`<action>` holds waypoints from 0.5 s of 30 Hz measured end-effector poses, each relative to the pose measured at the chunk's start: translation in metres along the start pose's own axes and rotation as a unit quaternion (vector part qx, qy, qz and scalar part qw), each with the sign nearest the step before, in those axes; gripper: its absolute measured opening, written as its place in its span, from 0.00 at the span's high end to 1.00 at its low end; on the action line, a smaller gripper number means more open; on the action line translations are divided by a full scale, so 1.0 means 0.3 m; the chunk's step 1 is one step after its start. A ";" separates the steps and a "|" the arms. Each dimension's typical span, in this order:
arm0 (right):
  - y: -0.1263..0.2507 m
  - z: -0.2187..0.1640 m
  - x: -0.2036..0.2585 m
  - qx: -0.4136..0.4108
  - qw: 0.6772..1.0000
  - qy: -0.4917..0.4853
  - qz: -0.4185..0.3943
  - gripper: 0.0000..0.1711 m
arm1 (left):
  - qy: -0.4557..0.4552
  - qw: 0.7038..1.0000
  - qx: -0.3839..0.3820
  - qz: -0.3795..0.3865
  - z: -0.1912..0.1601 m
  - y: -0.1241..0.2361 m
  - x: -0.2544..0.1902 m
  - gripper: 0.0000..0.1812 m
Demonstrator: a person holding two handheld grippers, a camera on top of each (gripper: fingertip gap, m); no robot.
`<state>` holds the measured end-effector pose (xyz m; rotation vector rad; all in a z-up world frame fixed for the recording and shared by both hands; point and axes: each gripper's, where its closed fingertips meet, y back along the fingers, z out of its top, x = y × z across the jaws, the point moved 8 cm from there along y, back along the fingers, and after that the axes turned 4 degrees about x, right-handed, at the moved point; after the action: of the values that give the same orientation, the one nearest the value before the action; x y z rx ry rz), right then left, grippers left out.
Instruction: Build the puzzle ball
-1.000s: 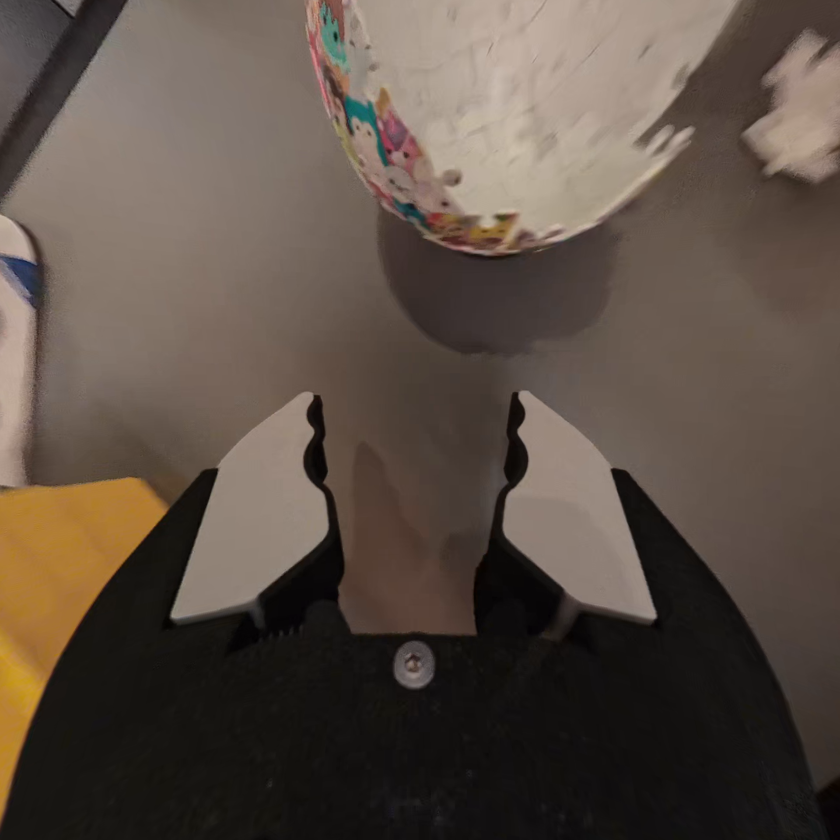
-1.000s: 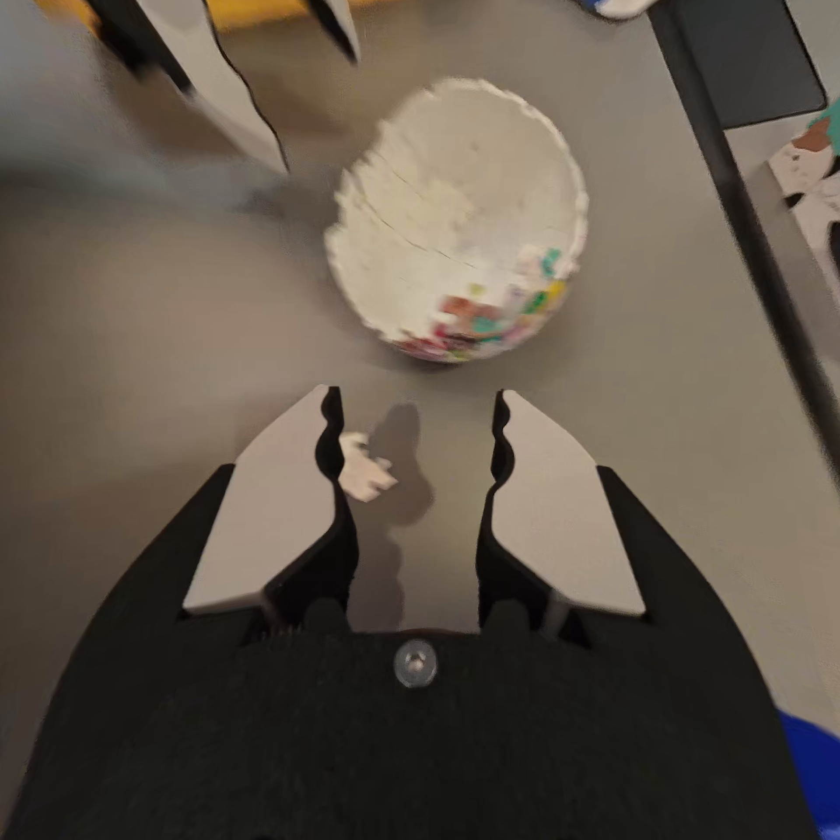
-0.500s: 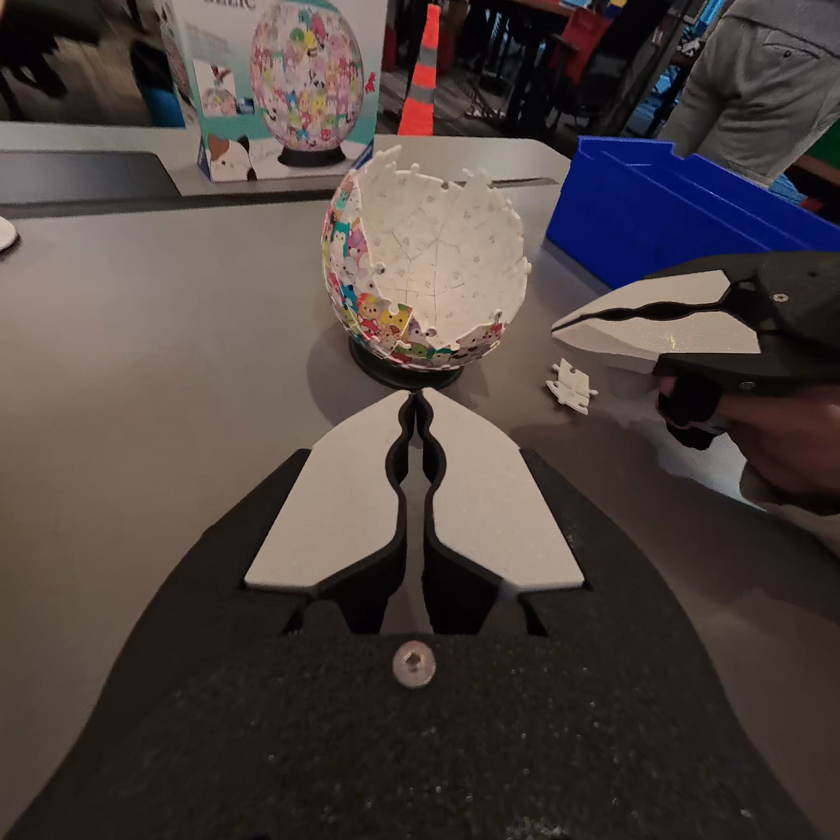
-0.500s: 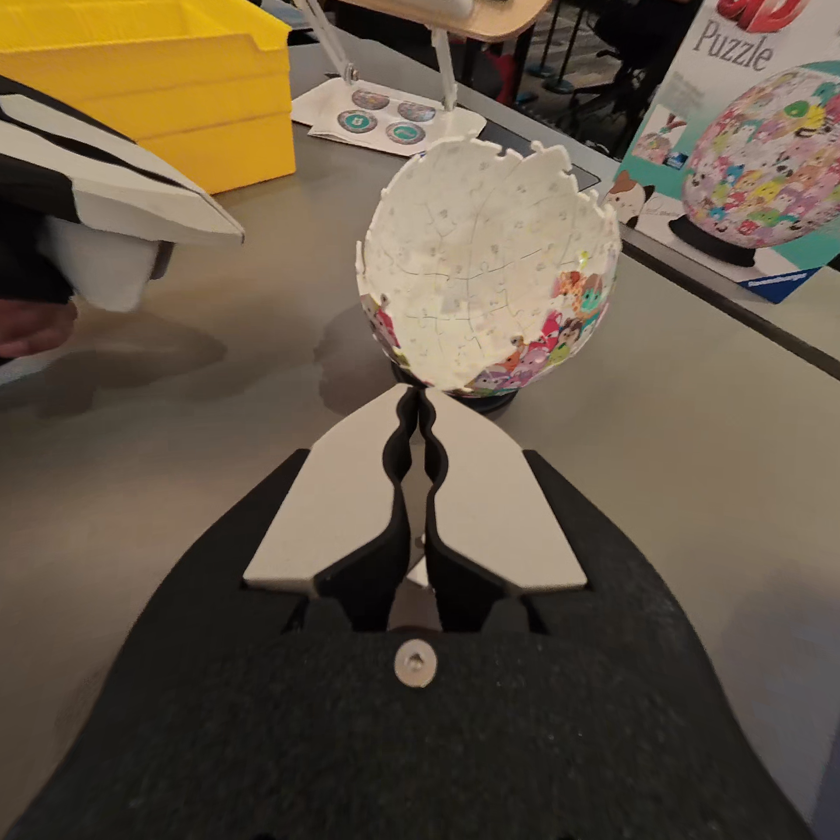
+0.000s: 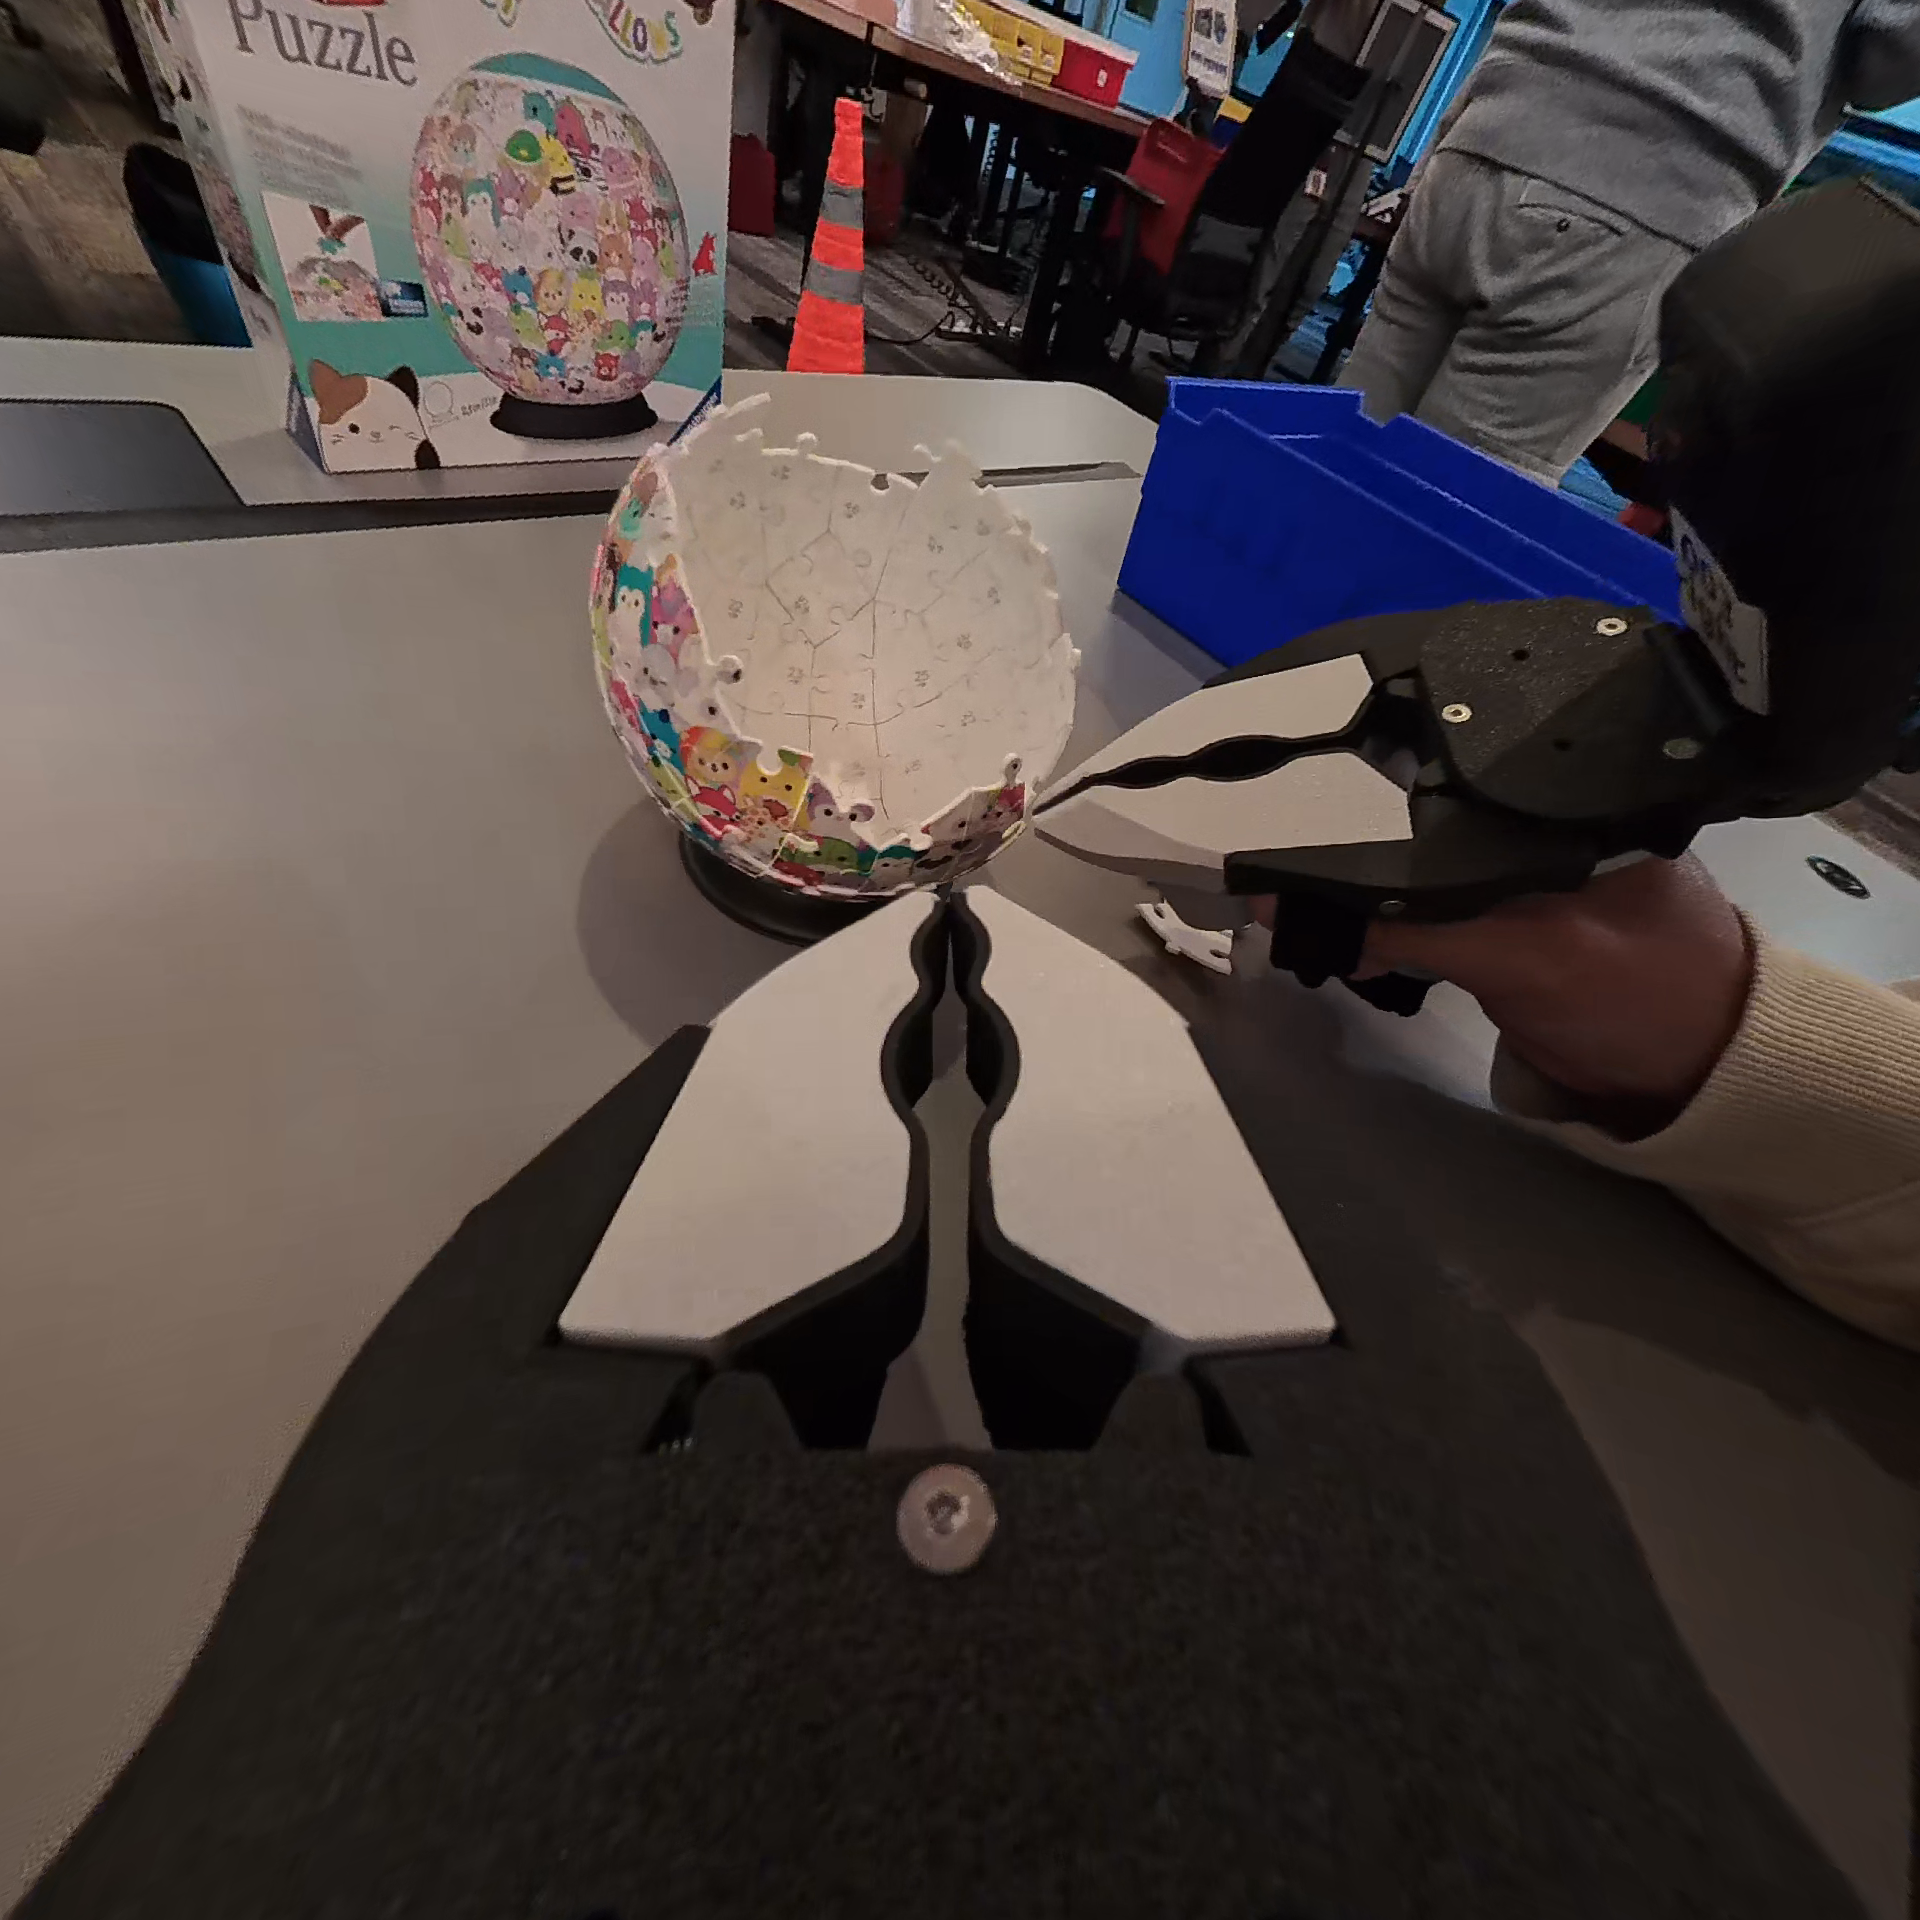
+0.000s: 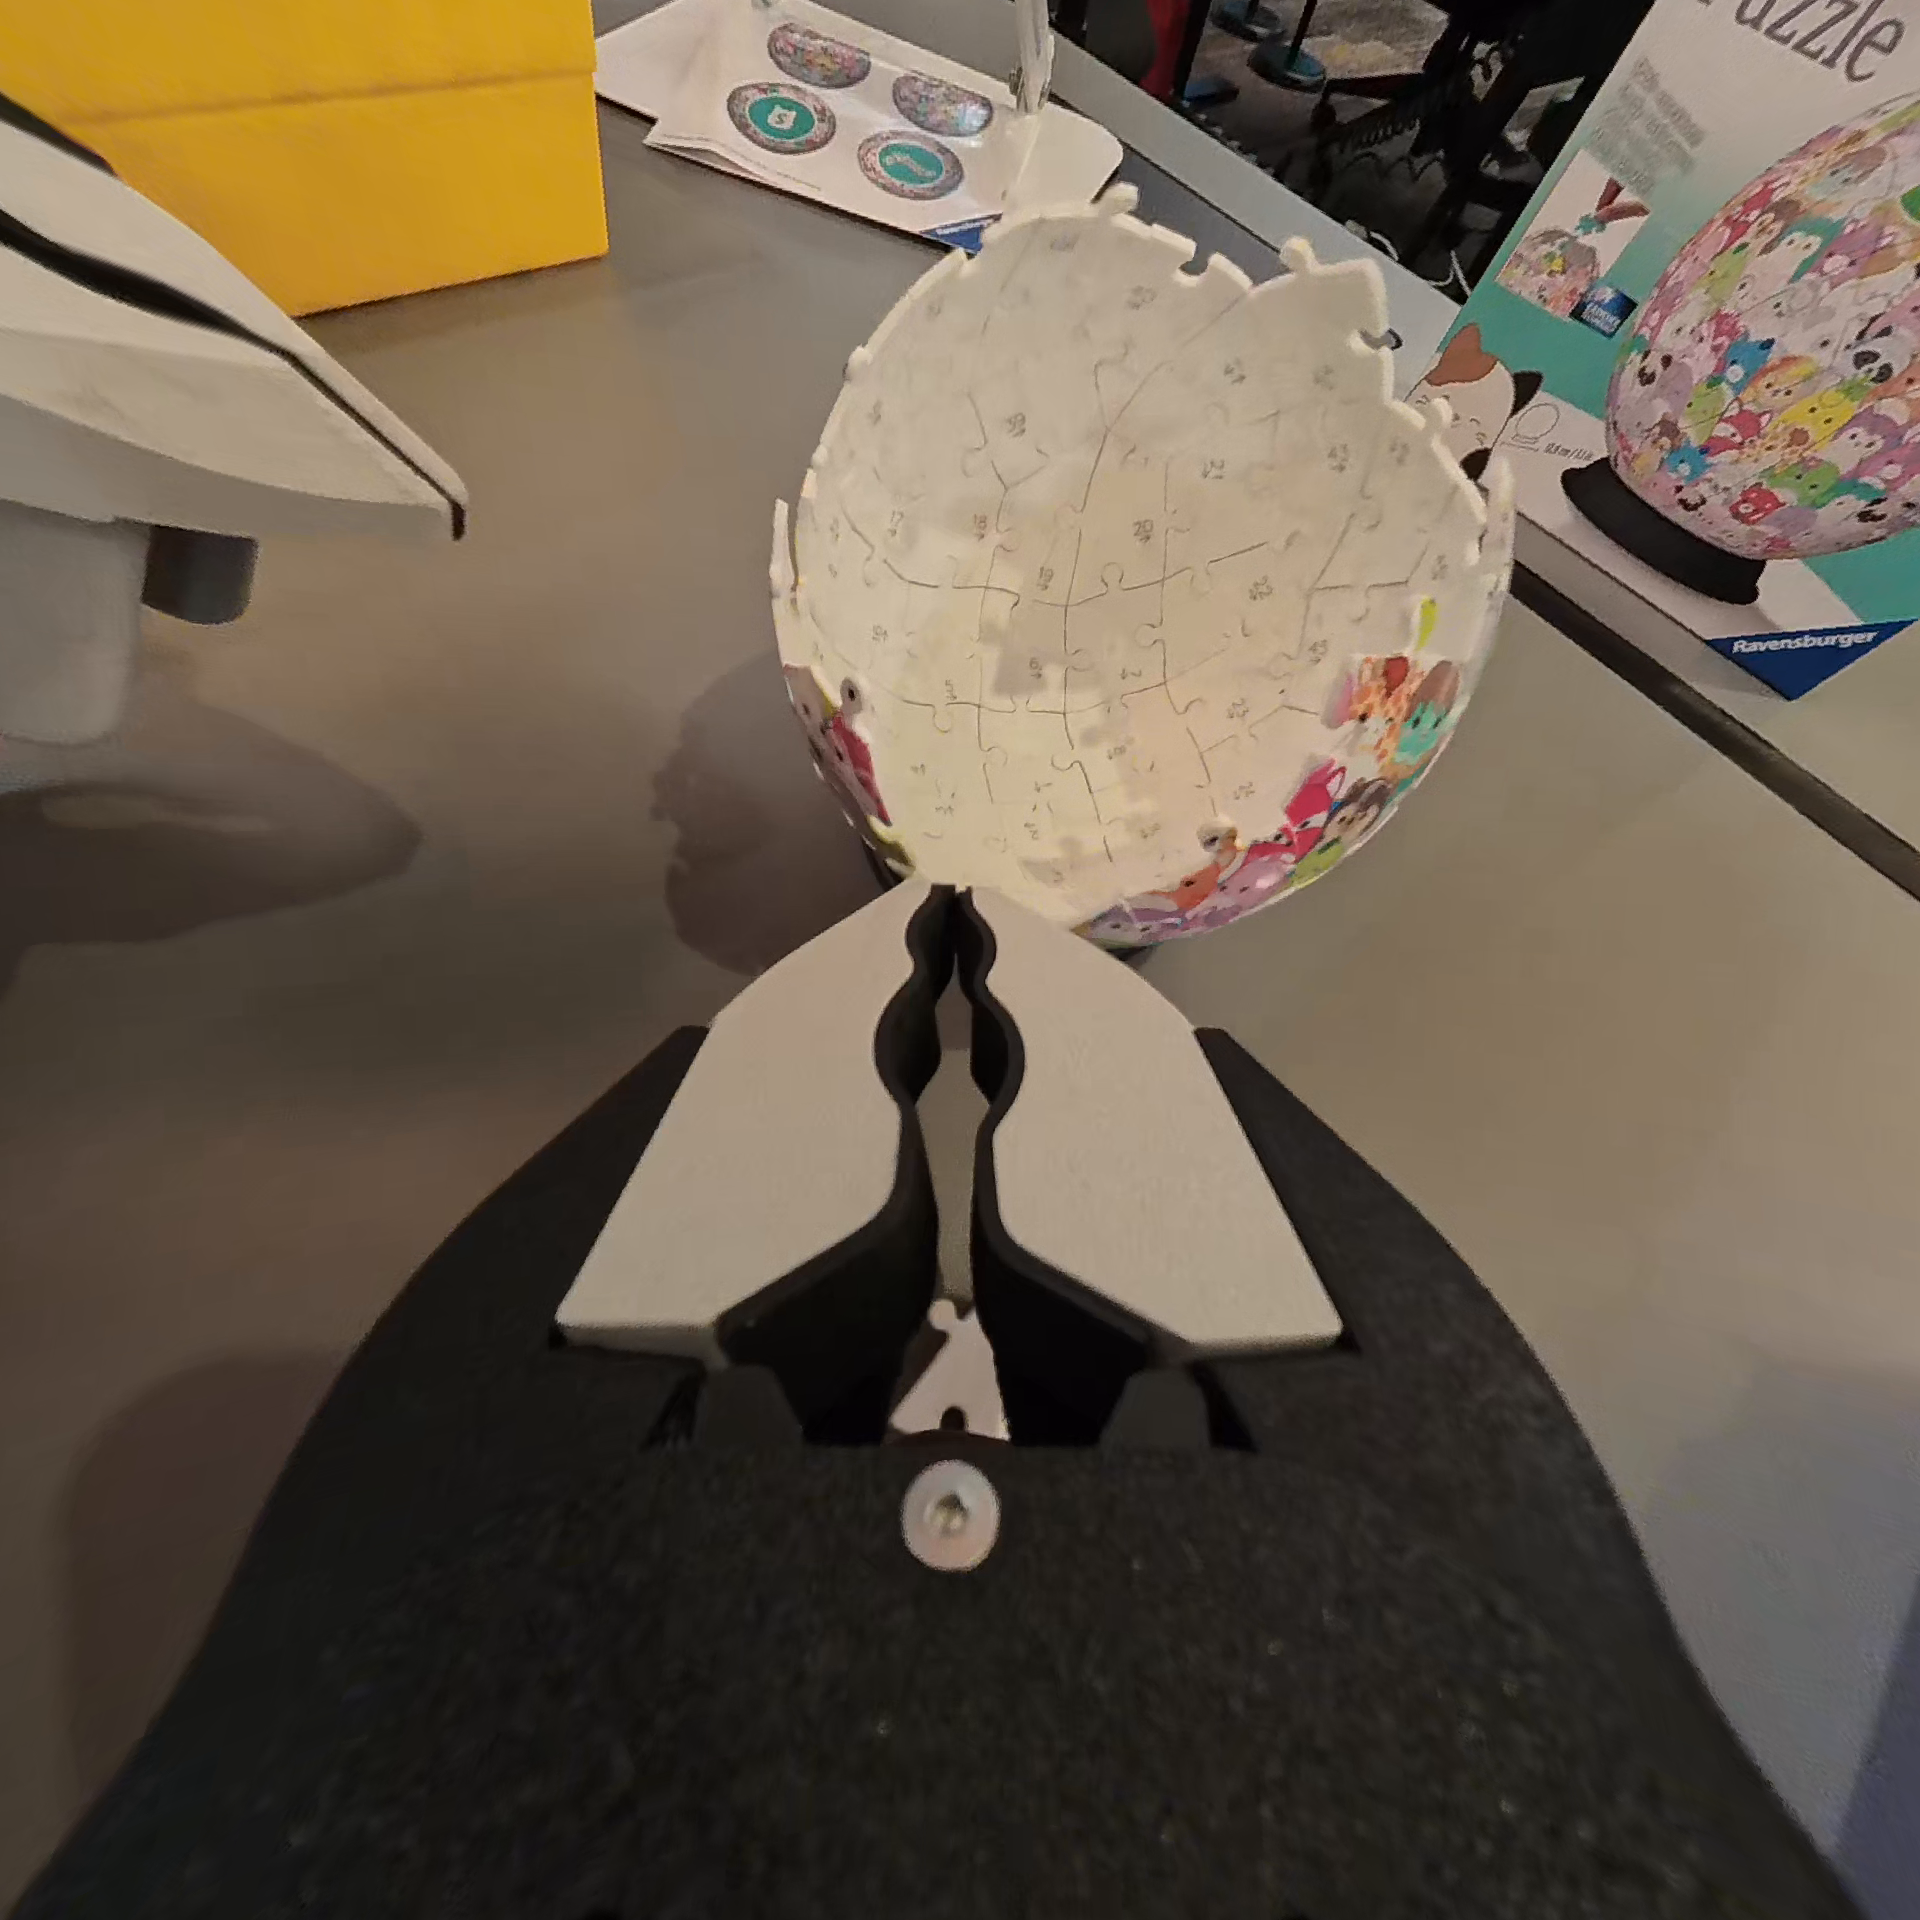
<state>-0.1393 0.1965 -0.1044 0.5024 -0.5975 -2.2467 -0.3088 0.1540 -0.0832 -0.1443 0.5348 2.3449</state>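
I have both tools pinched closed and empty in front of the puzzle ball (image 5: pixel 831 665), a half-built shell of white-backed pieces with cartoon print outside, sitting on its black stand (image 5: pixel 769 904) around the middle of the grey table (image 5: pixel 260 831). From my left gripper (image 5: pixel 948 914) the ball lies straight ahead, open side facing me and tilted up; my tips sit just below its lower rim, and I cannot tell whether they touch it. My right gripper (image 6: pixel 954 909) comes in from the other side, tips right at the shell's bottom rim; in the left view it appears as the closed grey beak (image 5: pixel 1049 810) nearly touching the ball's lower right edge, so I judge the right one nearer to the work. The relation that matters: the loose puzzle pieces (image 5: pixel 1184 925) lie on the table beneath and behind the right gripper, not ahead of it (one shows through the gap at its finger roots (image 6: pixel 951 1382), and it is lying below, not held). To pick one up I think I need to back off and open. The pieces are mostly hidden by the tool and the hand (image 5: pixel 1538 987). A puzzle box (image 5: pixel 468 208) stands at the far edge, a blue bin (image 5: pixel 1351 520) and a yellow bin (image 6: pixel 364 135) near opposite sides.
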 end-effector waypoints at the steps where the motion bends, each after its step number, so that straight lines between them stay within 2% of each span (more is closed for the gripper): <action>1: -0.003 0.001 0.002 0.002 1.000 0.003 0.002 1.00 | 0.003 1.000 0.002 0.000 -0.002 0.000 0.004 1.00; 15: -0.023 0.007 0.006 0.006 1.000 0.022 0.000 1.00 | -0.001 1.000 0.006 0.012 0.004 0.014 0.018 1.00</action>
<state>-0.1455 0.2000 -0.1068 0.5568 -0.5899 -2.2268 -0.3155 0.1552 -0.0820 -0.1299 0.5510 2.3650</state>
